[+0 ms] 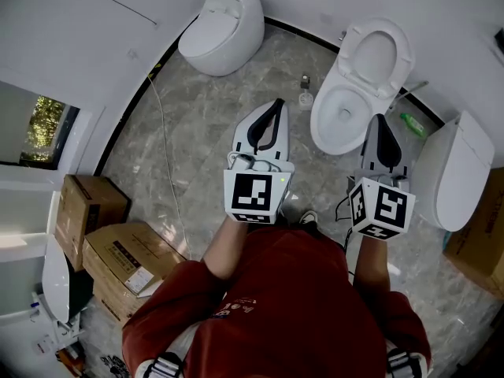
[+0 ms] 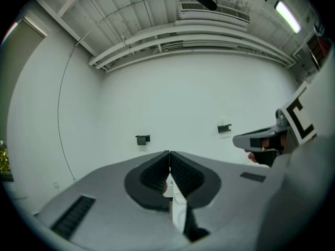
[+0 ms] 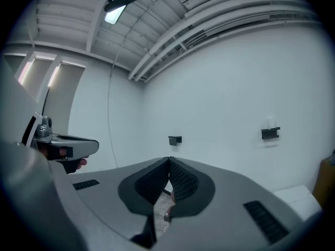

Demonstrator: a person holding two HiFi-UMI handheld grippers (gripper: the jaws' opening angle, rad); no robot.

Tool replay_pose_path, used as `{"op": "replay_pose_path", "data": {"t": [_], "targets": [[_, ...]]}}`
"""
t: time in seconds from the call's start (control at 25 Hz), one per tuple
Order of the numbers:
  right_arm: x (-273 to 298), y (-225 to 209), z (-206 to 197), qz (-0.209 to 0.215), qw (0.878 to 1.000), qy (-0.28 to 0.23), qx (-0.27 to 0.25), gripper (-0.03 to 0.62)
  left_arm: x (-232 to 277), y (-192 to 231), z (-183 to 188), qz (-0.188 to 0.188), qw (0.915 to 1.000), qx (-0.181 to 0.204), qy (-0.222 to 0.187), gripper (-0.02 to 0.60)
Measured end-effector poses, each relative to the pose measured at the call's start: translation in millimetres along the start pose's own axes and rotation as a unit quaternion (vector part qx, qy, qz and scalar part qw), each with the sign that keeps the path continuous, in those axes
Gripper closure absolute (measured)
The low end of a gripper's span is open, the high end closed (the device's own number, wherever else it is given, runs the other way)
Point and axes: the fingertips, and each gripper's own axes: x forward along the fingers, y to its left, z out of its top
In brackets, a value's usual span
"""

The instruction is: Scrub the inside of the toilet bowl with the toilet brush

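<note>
Three toilets stand on the floor: an egg-shaped closed toilet [image 1: 223,28], an open toilet [image 1: 358,93] and a closed toilet at the right [image 1: 457,172]. Three cardboard boxes — upper left box [image 1: 88,207], lower left box [image 1: 126,260], right box [image 1: 482,235]. Two bottles, a clear bottle [image 1: 305,94] and a green bottle [image 1: 411,123]. Two tools — left tool [image 1: 276,105], right tool [image 1: 379,120]

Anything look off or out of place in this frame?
A green plastic bottle seems to lie on its side on the grey marble floor beside the open white toilet. The left gripper and right gripper are shut and empty, with no brush held.
</note>
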Motion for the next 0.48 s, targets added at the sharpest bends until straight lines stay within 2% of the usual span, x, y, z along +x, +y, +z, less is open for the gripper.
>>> {"op": "replay_pose_path", "data": {"t": [0.24, 0.48], "targets": [[34.6, -8.3, -24.6, 0.01, 1.0, 0.024, 0.006, 0.594, 28.1, 8.4, -25.4, 0.011, 0.9997, -0.01, 0.021, 0.581], [127.1, 1.1, -54.6, 0.014, 0.998, 0.057, -0.002, 0.594, 103.3, 50.8, -66.9, 0.007, 0.9989, -0.025, 0.039, 0.581]]}}
